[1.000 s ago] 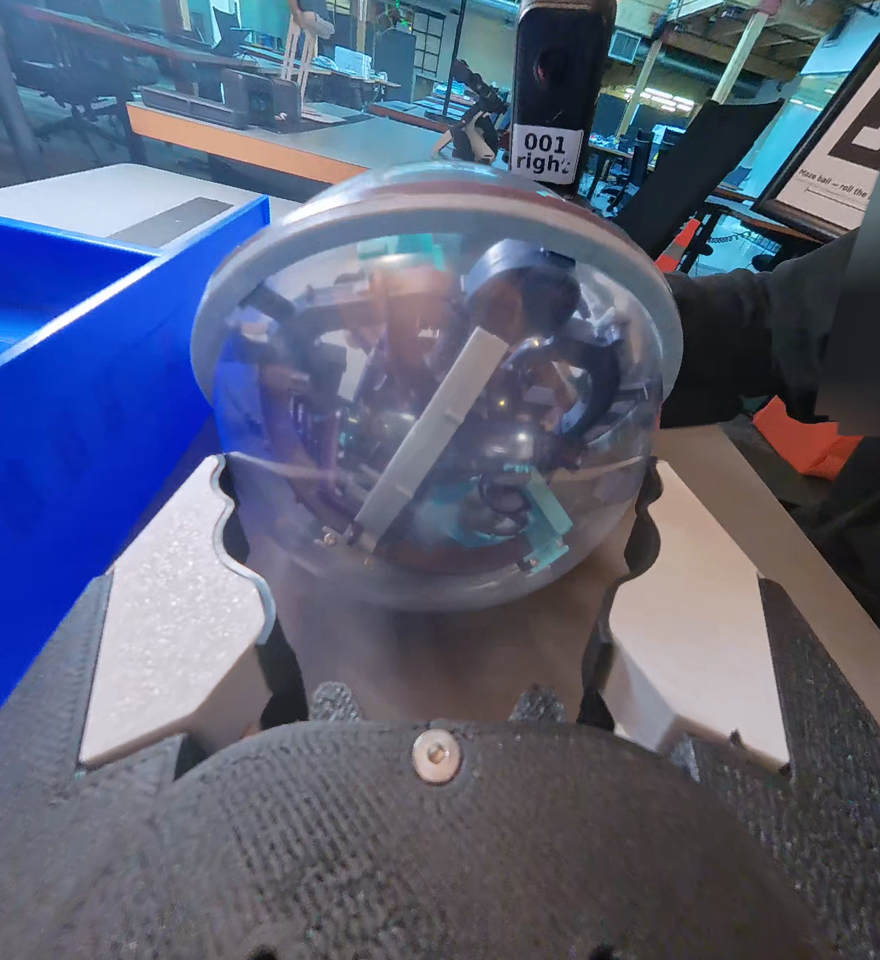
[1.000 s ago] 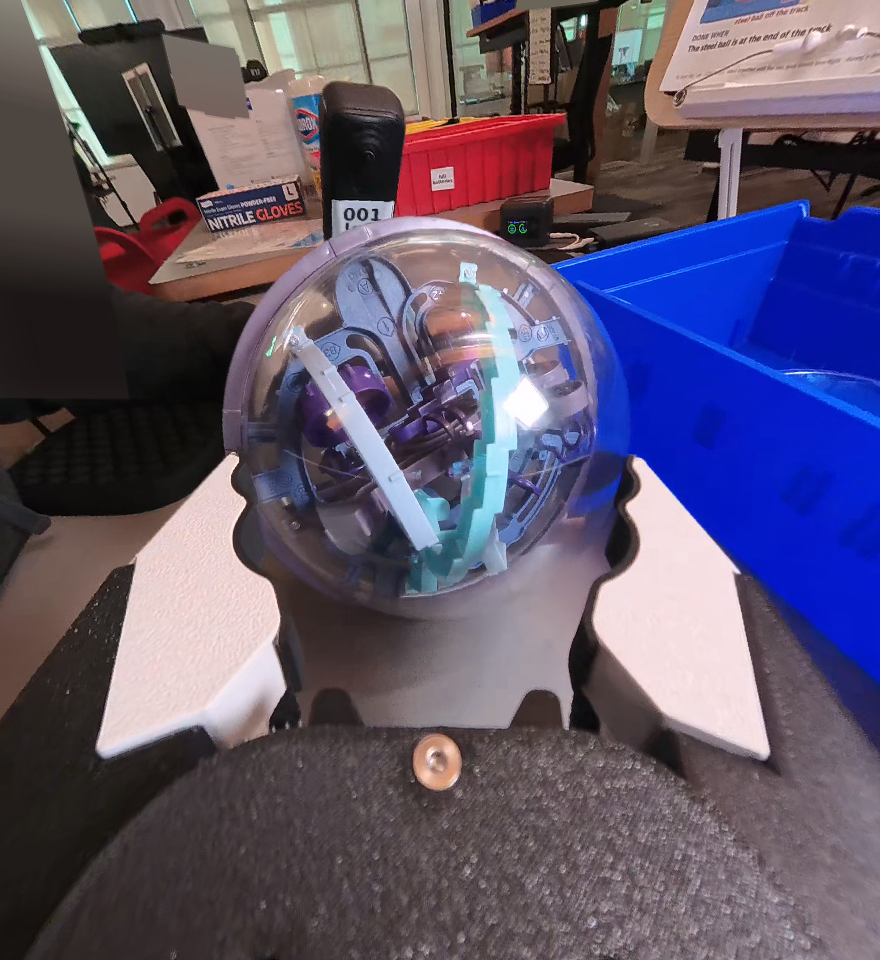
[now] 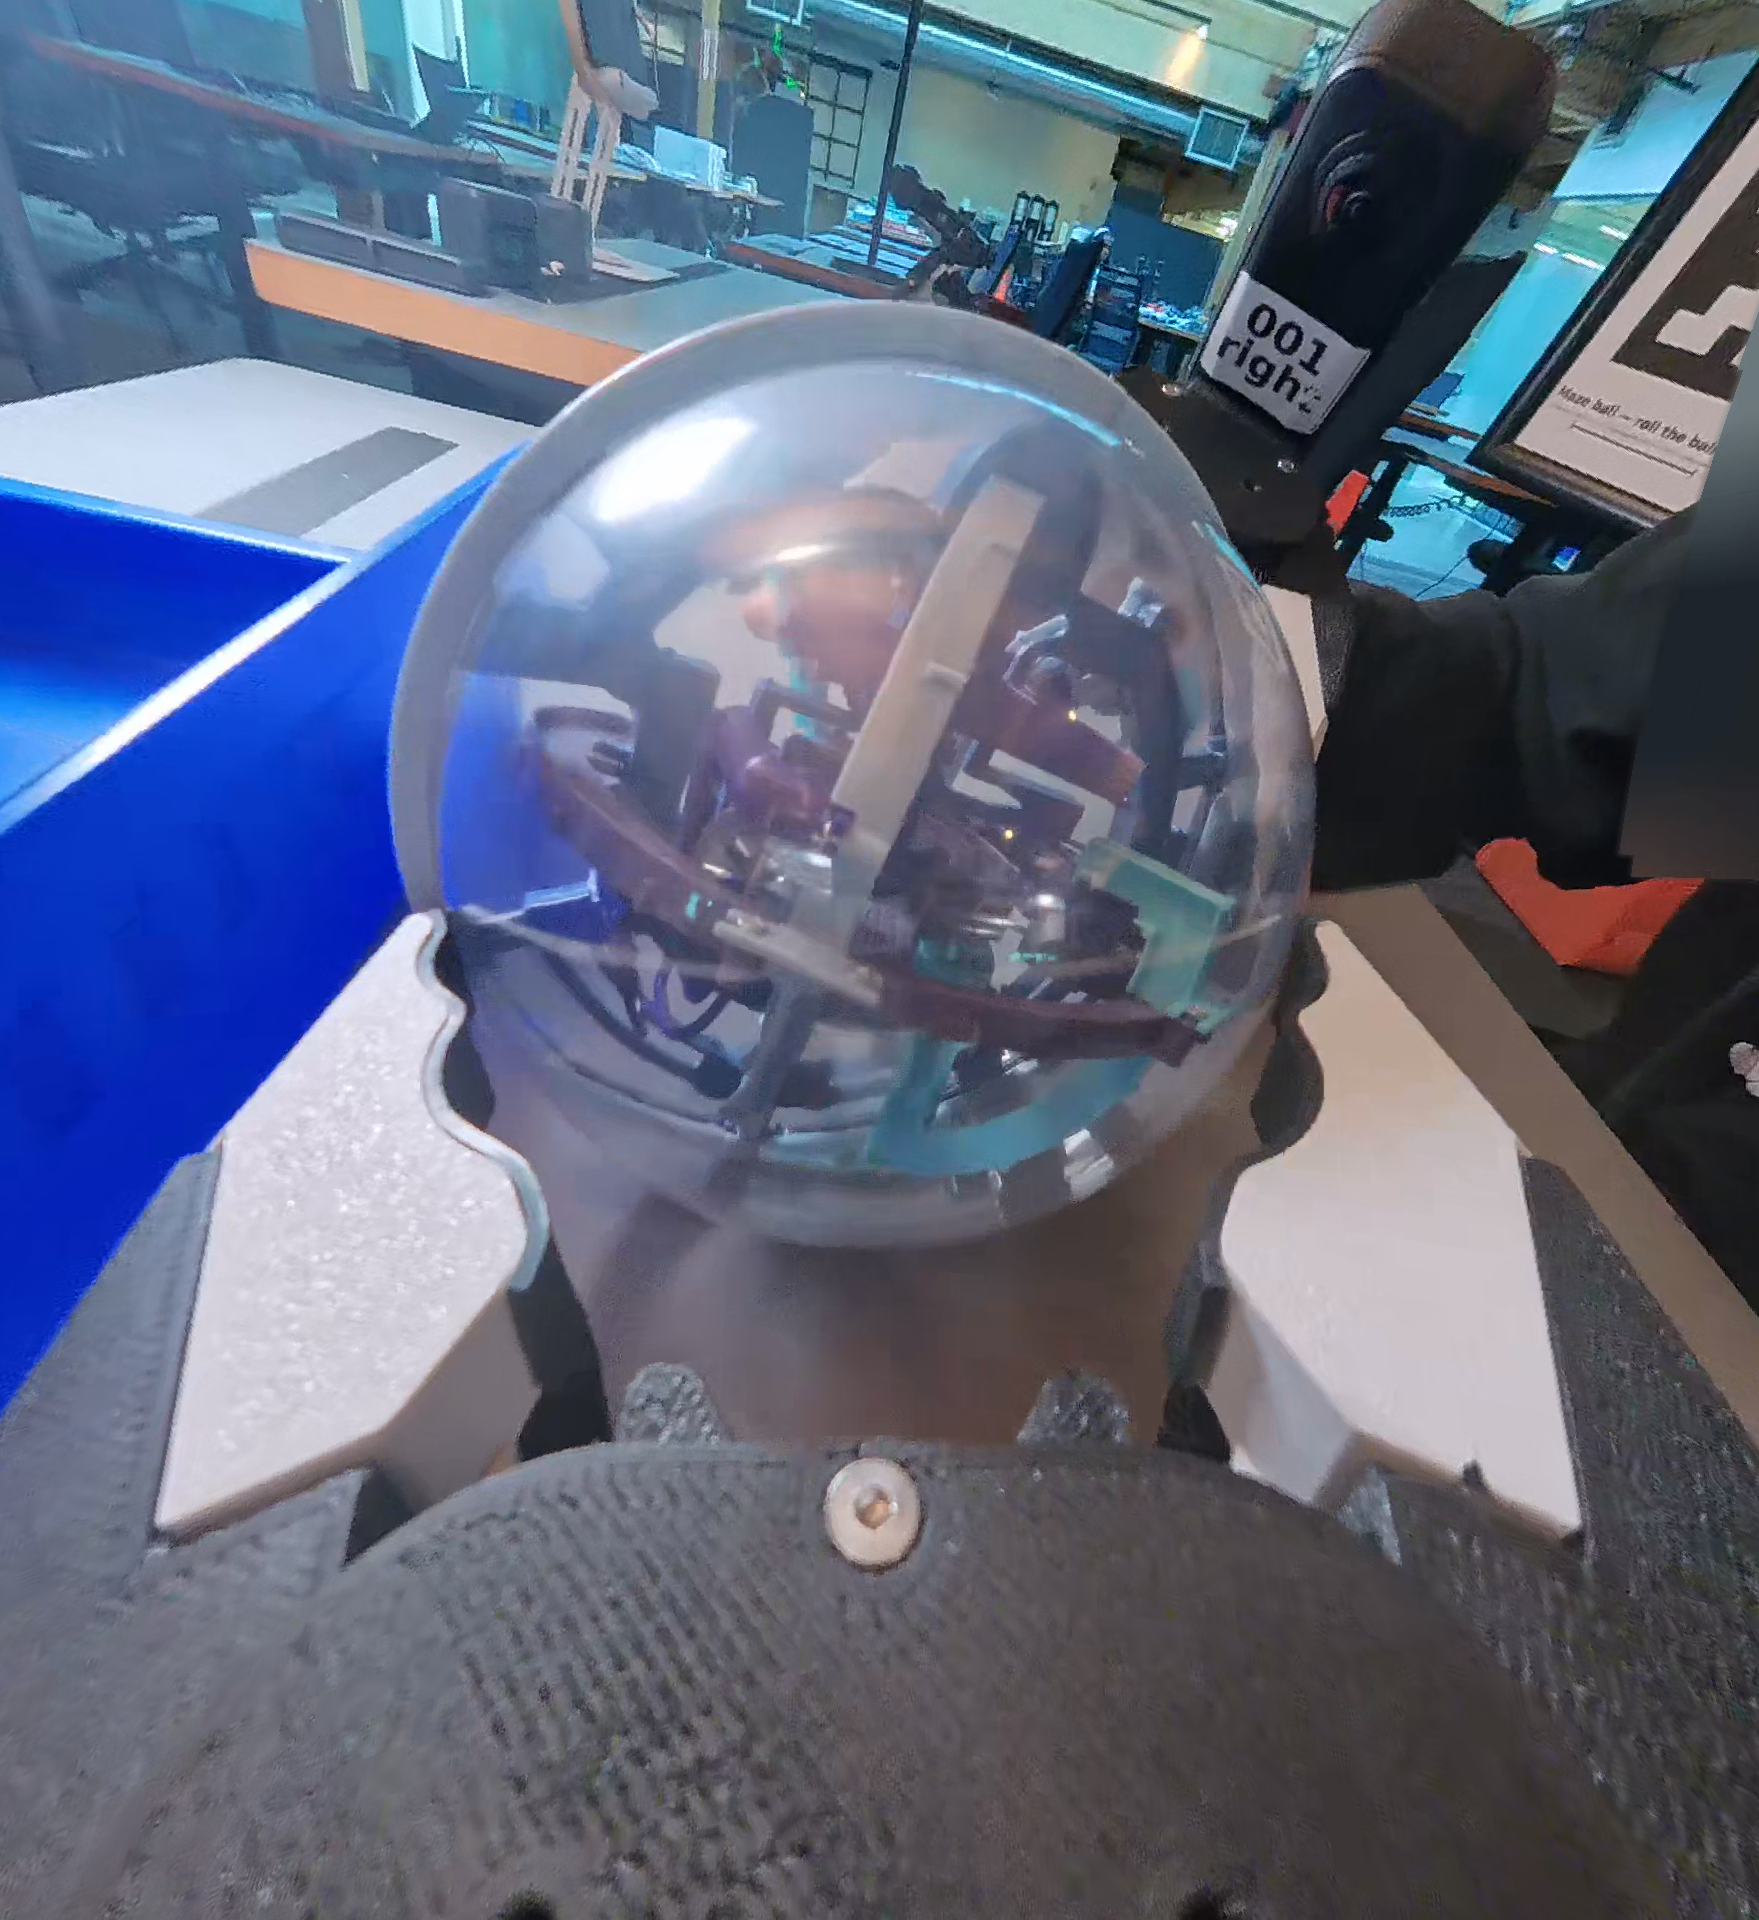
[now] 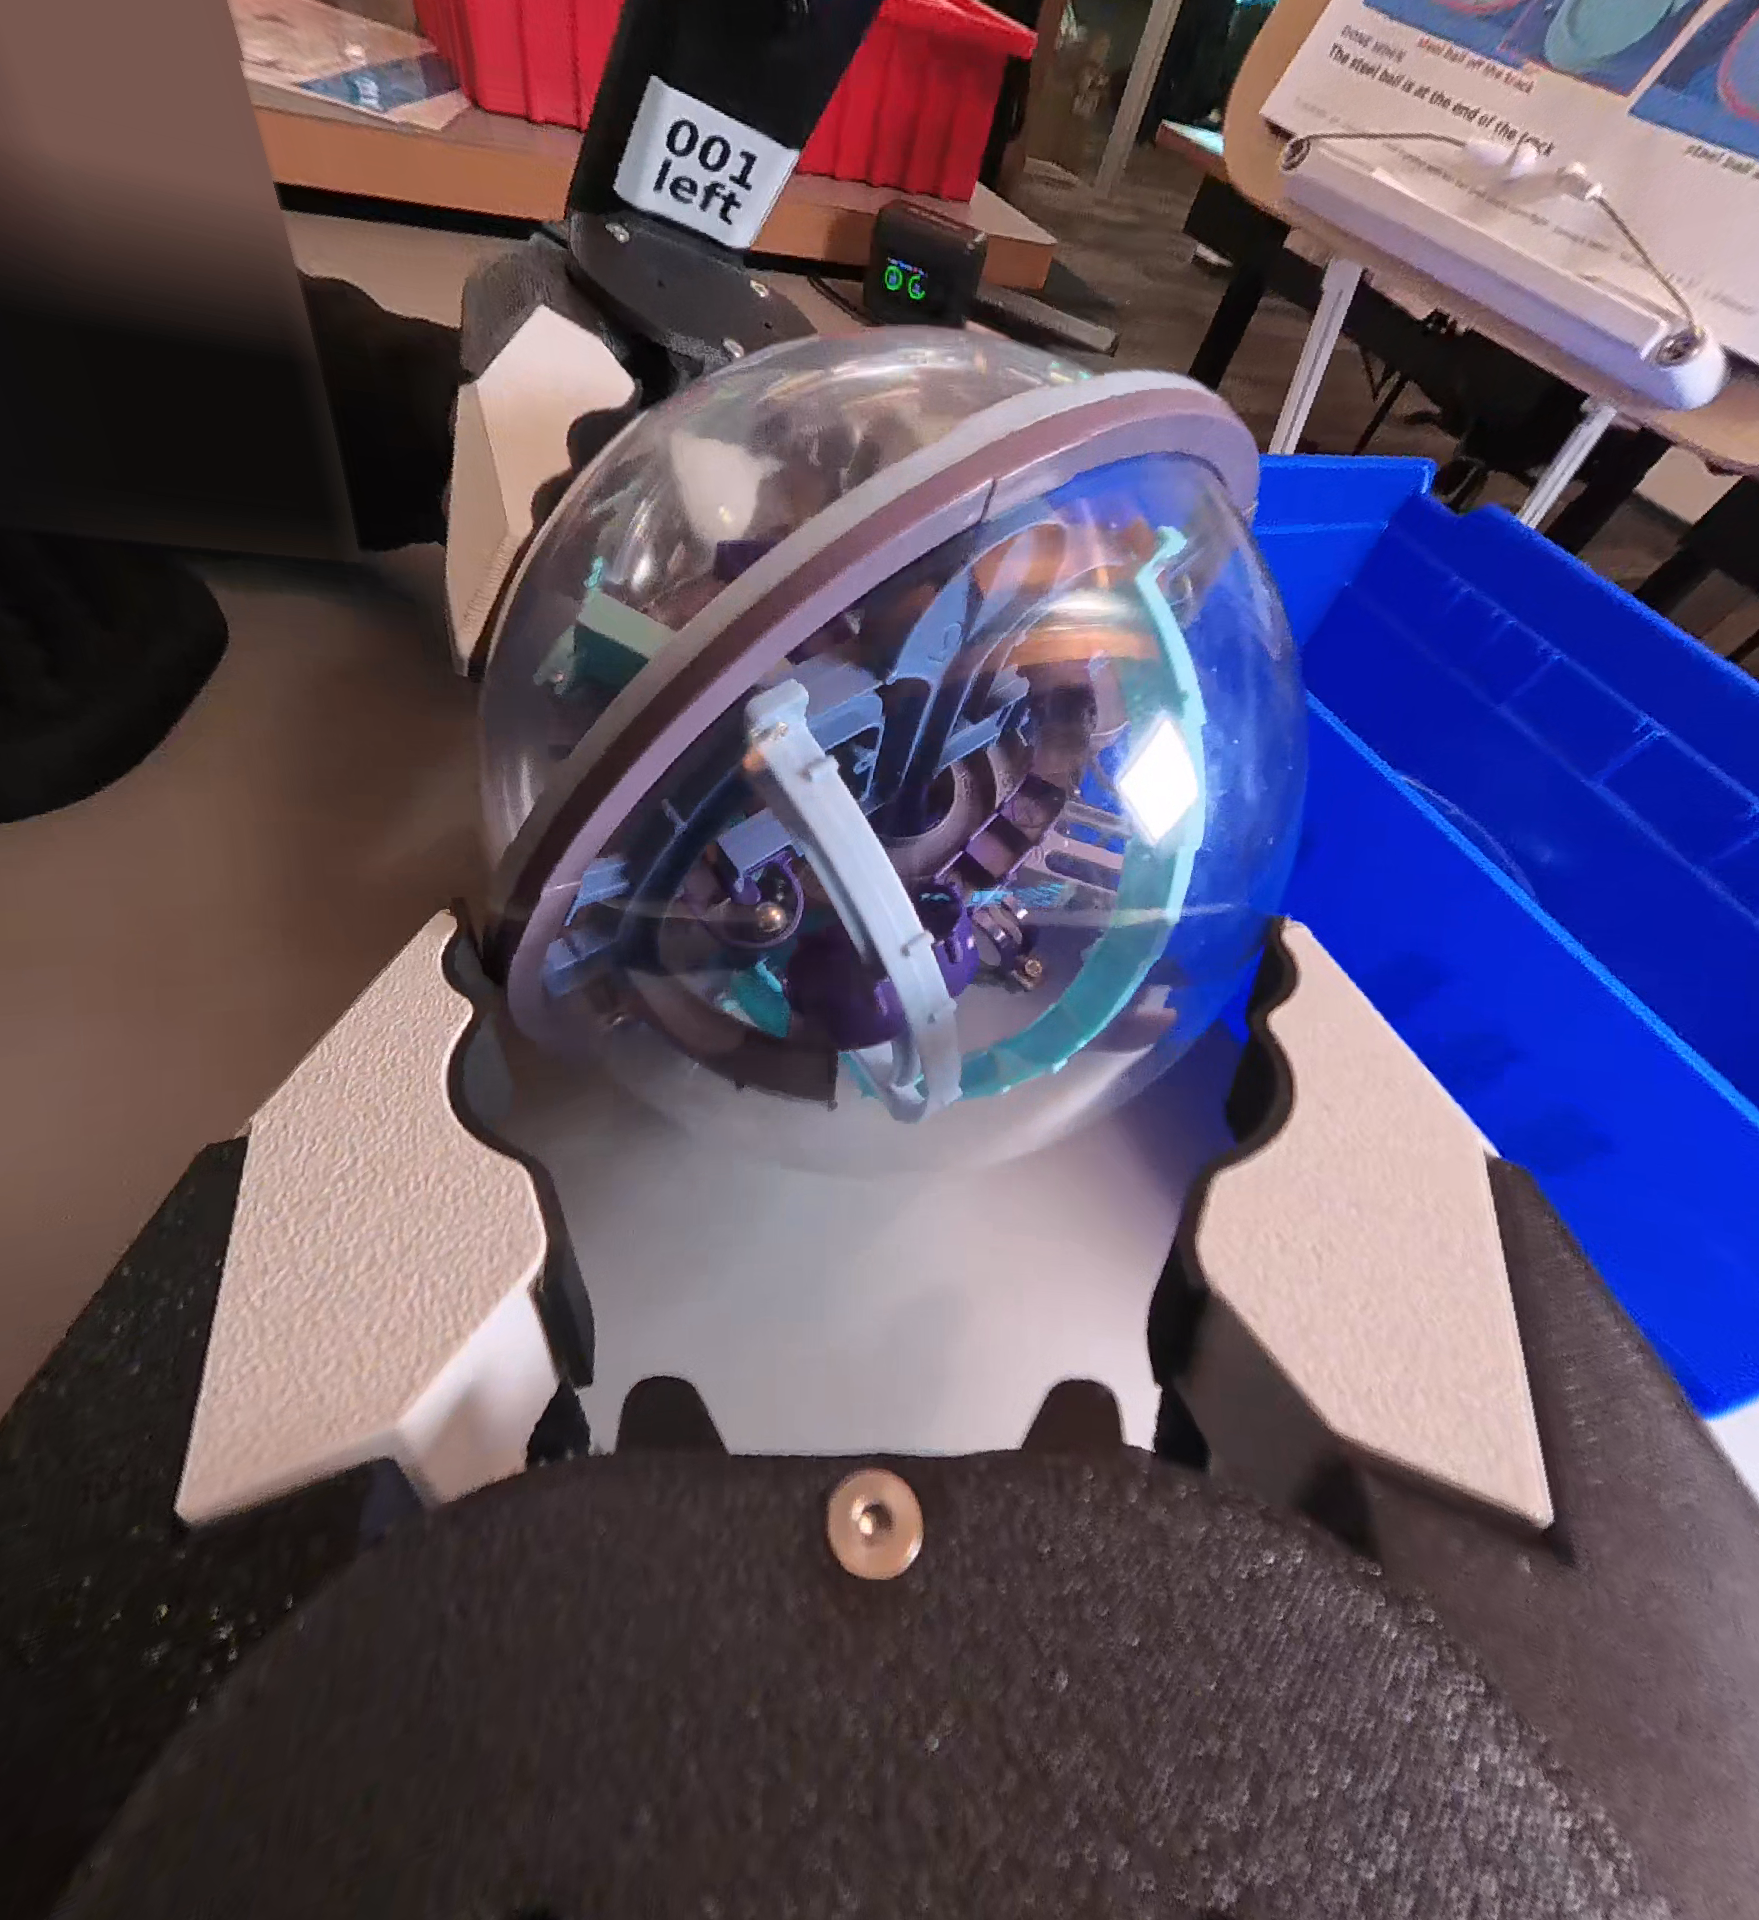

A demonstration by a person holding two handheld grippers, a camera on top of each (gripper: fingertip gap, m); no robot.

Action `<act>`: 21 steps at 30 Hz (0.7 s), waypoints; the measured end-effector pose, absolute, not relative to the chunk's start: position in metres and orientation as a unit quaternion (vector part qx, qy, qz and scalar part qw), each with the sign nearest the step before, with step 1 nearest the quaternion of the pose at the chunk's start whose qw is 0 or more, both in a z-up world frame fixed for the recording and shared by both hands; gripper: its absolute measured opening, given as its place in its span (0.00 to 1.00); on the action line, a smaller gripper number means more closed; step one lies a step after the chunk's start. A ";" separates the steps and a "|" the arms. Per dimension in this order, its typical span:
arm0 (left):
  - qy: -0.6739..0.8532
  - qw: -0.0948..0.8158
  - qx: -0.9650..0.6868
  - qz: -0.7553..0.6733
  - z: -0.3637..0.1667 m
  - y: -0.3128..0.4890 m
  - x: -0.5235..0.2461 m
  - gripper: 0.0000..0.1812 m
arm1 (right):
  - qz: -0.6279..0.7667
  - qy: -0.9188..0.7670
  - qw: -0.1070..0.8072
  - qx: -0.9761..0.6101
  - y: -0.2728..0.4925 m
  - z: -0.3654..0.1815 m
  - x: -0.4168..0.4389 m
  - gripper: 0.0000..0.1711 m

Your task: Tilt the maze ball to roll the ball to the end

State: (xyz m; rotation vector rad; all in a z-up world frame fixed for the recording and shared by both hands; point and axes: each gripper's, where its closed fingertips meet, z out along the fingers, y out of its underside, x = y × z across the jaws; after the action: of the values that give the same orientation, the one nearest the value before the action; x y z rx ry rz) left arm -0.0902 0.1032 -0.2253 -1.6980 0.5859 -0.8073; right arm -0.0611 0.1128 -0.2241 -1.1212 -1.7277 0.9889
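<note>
While both grippers face each other from opposite sides, the big blue plastic bin [image 4: 1581, 852] stands just beside the right finger of the right gripper [image 4: 870, 997] and just beside the left finger of the left gripper [image 3: 870, 997]. Next in size is the clear plastic maze ball [image 4: 885, 748] with coloured tracks inside, which sits between the white fingertips of both grippers above the pale tabletop [image 4: 179, 935]. The fingers [image 4: 376, 1174] of the right gripper are spread wide and press on the two sides of the sphere, and the left gripper's fingers [image 3: 355, 1195] hold the same sphere [image 3: 854, 769] in the same wide stance from the far side. Its grey equator ring [image 4: 854, 644] is tilted, running from low near the right gripper's left finger up toward the far right. Inside, a white curved track [image 4: 854, 894] crosses a teal one [image 4: 1145, 831]. A small steel ball [image 4: 773, 914] lies low in the sphere, nearer to the right gripper's left finger.
</note>
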 end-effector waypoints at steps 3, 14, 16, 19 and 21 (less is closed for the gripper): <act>0.255 0.554 -0.714 -0.344 -0.227 0.100 -0.092 0.82 | 0.399 -0.684 0.427 -0.436 0.109 -0.221 -0.063 0.82; 0.307 0.530 -0.719 -0.329 -0.242 0.087 -0.087 0.82 | 0.387 -0.702 0.458 -0.384 0.092 -0.208 -0.061 0.81; 0.318 0.521 -0.725 -0.318 -0.247 0.085 -0.086 0.82 | 0.387 -0.705 0.458 -0.378 0.090 -0.205 -0.060 0.81; 0.331 0.512 -0.733 -0.302 -0.252 0.085 -0.083 0.82 | 0.379 -0.712 0.460 -0.372 0.087 -0.203 -0.060 0.81; 0.334 0.514 -0.733 -0.297 -0.253 0.085 -0.083 0.81 | 0.373 -0.715 0.463 -0.368 0.086 -0.203 -0.060 0.81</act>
State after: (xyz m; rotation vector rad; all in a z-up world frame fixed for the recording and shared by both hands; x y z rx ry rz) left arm -0.0835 0.0848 -0.2525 -1.7618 0.8023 -0.7129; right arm -0.0596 0.0863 -0.2027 -0.9053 -1.7584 0.9167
